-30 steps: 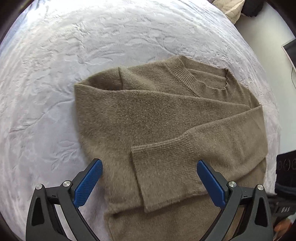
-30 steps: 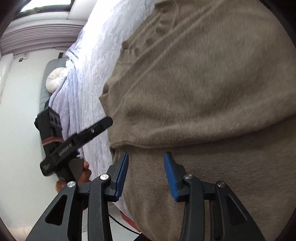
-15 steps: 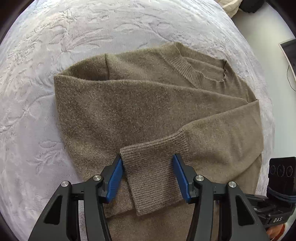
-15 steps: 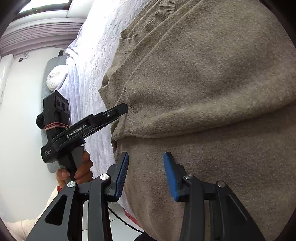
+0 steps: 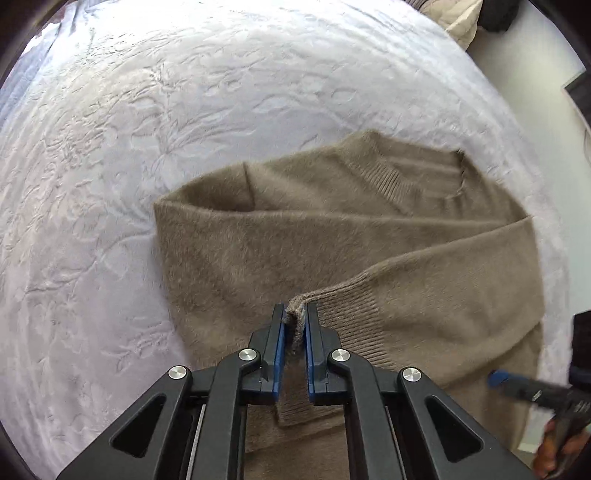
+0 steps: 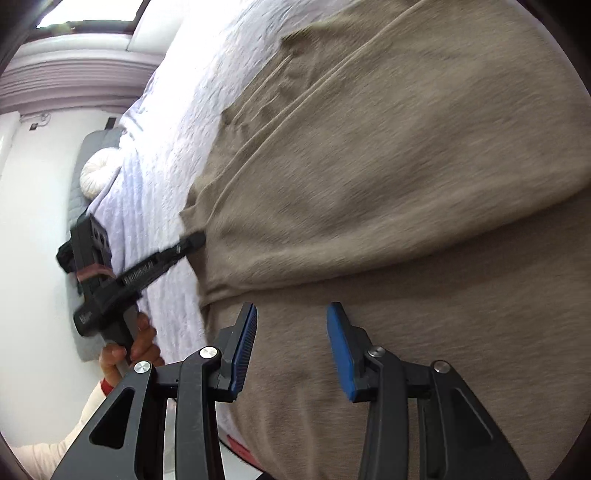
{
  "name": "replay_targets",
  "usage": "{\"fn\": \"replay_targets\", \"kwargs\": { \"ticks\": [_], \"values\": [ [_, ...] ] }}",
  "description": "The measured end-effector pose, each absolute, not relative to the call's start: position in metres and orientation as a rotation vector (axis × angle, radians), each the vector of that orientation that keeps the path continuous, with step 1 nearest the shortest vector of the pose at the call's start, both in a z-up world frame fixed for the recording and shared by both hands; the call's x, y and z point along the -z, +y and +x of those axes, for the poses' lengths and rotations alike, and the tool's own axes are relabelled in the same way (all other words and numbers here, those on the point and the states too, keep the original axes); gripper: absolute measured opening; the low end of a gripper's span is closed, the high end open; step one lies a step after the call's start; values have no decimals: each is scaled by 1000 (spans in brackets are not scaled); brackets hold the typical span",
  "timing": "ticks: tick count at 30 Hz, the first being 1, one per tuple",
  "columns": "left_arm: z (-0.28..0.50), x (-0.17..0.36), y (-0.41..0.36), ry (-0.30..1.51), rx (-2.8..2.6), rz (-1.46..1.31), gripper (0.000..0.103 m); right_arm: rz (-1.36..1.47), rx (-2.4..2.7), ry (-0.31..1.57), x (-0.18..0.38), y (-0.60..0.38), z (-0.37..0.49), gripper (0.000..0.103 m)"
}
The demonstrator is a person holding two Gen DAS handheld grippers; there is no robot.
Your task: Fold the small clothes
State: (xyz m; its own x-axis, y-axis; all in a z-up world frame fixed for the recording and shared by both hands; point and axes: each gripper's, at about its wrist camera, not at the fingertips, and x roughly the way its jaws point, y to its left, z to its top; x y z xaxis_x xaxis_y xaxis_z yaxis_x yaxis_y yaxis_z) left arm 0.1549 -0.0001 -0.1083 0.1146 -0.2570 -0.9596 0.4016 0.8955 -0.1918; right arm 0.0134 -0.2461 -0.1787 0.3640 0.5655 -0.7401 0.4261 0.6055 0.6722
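Note:
A brown knitted sweater (image 5: 332, 240) lies on a white embossed bedspread (image 5: 147, 110), neck at the far right, one sleeve folded across the body. My left gripper (image 5: 294, 314) is shut on the ribbed sleeve cuff (image 5: 343, 314), pinching its corner between the blue pads. In the right wrist view the sweater (image 6: 406, 166) fills the frame; my right gripper (image 6: 291, 325) is open just above the sweater's lower part, holding nothing. The left gripper (image 6: 192, 240) shows there at the sweater's left edge.
The bedspread (image 6: 166, 110) runs off to the left, with a round white cushion (image 6: 98, 173) and a grey headboard beyond. A beige pillow (image 5: 461, 22) lies at the bed's far right corner. The right gripper's finger (image 5: 517, 384) shows by the sweater's right edge.
My left gripper has closed from wide open onto the sleeve cuff. My right gripper has stayed open over the sweater's lower part.

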Motion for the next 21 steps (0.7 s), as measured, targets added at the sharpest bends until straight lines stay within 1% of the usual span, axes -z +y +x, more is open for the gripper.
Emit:
{"fn": "replay_targets", "kwargs": {
  "ticks": [1,2,3,4,6,10,11,12,13,17,19,21],
  "values": [
    [152,110,0,1373,451,146,29,983,-79,1245,177,-255,9,47],
    [150,111,2,1373,413,154,38,989,-29,1230,175,-270,3,49],
    [149,111,4,1371,396,148,54,993,5,1218,173,-280,-2,51],
    [149,109,7,1366,379,137,65,999,43,1204,171,-291,-8,51],
    [148,107,11,1358,342,137,71,1015,117,1166,167,-317,-18,51],
    [144,102,16,1354,286,152,71,1085,216,1102,170,-353,-25,51],
    [142,100,16,1355,278,150,71,1126,233,1085,173,-360,-26,50],
    [141,98,17,1354,270,149,71,1159,249,1068,175,-366,-27,31],
    [138,97,17,1352,264,149,71,1156,263,1062,174,-369,-26,8],
    [127,104,12,1351,236,213,71,1039,264,1064,160,-372,-20,8],
    [122,115,10,1379,229,221,71,986,305,1113,165,-373,-19,10],
    [117,118,11,1376,221,208,71,1004,309,1152,176,-376,-21,10]
  ]
}}
